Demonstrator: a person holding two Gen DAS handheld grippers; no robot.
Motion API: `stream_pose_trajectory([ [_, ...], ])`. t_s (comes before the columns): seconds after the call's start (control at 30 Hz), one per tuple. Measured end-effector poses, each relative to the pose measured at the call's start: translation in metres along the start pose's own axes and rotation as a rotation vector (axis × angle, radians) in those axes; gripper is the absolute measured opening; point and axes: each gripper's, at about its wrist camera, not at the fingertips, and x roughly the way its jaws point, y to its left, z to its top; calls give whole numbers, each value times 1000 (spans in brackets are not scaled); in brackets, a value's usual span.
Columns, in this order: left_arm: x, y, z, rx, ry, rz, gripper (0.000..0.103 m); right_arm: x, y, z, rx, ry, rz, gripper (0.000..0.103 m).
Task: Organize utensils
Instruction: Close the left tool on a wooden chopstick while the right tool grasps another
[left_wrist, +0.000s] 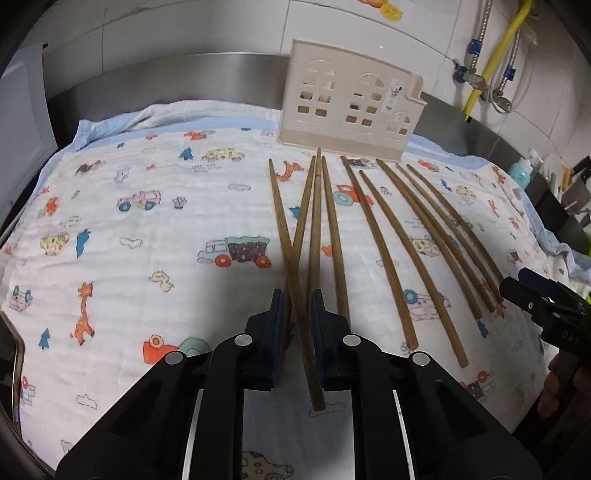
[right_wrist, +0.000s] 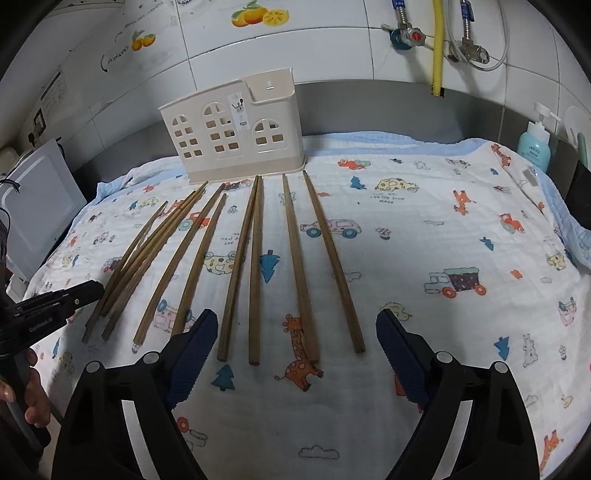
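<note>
The left tool (left_wrist: 297, 332) stands nearly closed around two crossed chopsticks (left_wrist: 301, 280) lying on the cloth-covered surface (left_wrist: 147, 258) in front of the cream holder (left_wrist: 347, 107); whether it truly grips them cannot be told. The right tool (right_wrist: 295, 354) hangs wide open and empty over the remaining chopsticks (right_wrist: 255, 266), also before the holder. Judged step: first pickup; next, lift and drop into the holder, which appears empty.

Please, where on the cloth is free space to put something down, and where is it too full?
Free: the cloth right of the chopsticks, up to the soap bottle, and the part left of them in the left view. Crowded: the strip in front of the holder, where chopsticks lie side by side, some crossing between the left claw.
</note>
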Motion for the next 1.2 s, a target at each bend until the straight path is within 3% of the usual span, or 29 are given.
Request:
stream_pose_trajectory([
  [0.07,2,-1,1,9,3,9,14,2,0,0,3,6,7,80],
  [0.83,8,21,10,9,44,1,6,12,-12,3,31,26,7,79],
  [1.0,17,24,7,15,63,5,6,15,-19,3,33,33,-7,73],
  [1.2,19,22,7,29,58,12,8,18,-33,8,66,42,-22,53],
])
